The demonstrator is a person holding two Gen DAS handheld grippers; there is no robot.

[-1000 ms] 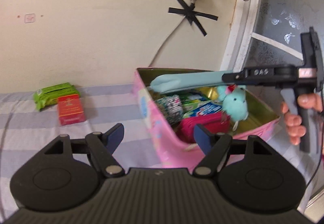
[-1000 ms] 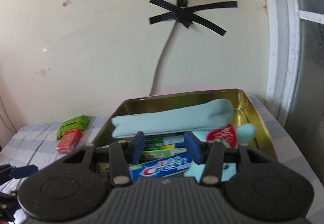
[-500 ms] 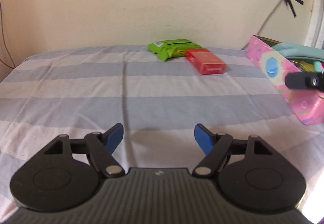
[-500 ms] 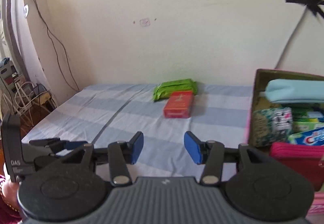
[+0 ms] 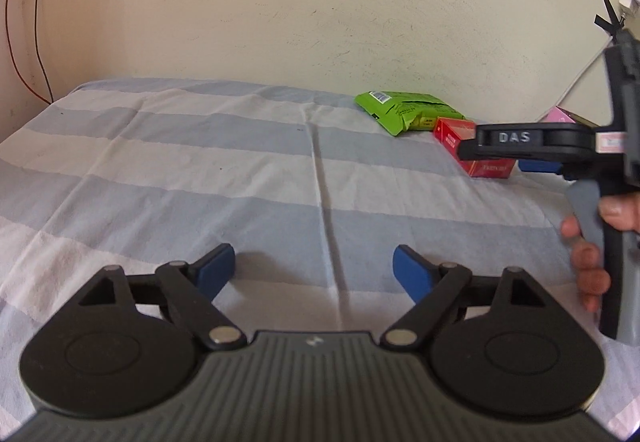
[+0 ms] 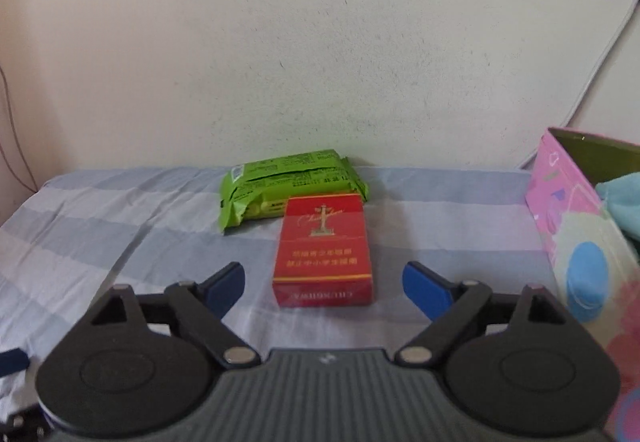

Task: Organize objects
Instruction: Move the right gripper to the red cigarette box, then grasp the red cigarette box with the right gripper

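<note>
The right claw [image 6: 323, 284] gapes wide, its blue fingertips [image 6: 420, 282] flanking the flat red cardboard cigarette pack [image 6: 323, 254] on the striped bedsheet [image 6: 100, 234]. Touching behind lies a crinkled green plastic packet [image 6: 288, 182]; the pink tin box [image 6: 576, 226] stands right. The left claw [image 5: 314, 272], also wide, holds nothing.

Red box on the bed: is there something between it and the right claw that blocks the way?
Nothing visible blocks it. The right claw is open, and the red box lies flat on the striped sheet straight ahead of its fingers. The green packet lies behind the box, and the pink tin stands off to the right.
</note>
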